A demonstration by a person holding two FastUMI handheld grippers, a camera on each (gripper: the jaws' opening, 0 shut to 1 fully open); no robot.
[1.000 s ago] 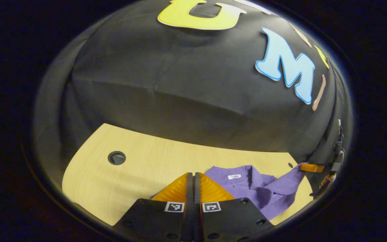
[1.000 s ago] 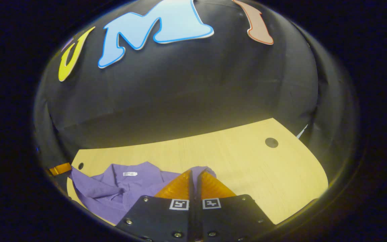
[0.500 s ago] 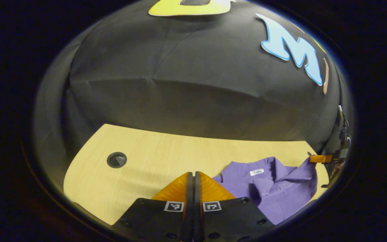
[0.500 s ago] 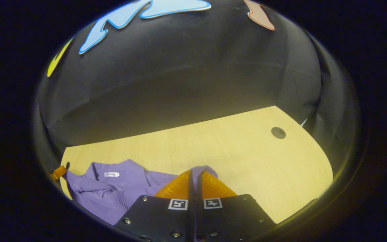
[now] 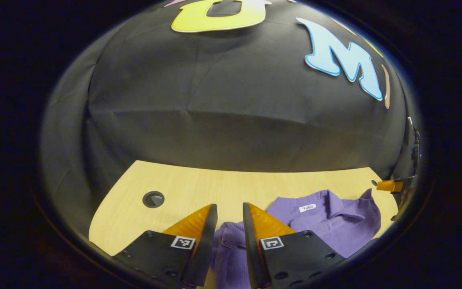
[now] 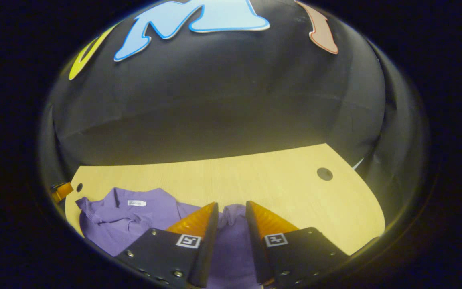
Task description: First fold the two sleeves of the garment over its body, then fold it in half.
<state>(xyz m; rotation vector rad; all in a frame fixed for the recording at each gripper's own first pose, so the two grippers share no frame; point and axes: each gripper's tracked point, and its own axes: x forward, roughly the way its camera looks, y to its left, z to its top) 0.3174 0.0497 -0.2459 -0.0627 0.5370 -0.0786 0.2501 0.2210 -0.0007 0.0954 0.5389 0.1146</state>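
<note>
A: Fingers that were pressed together half a second ago now stand apart on both the left tool (image 5: 229, 210) and the right tool (image 6: 231, 208); purple cloth lies loose in each gap.

B: So both have let go. I'd judge the sleeves are laid down and the half fold remains.

A: The purple collared shirt (image 5: 327, 224) lies rumpled on the bench (image 6: 263, 180), collar toward the booth wall, long axis running back toward the tools.
</note>
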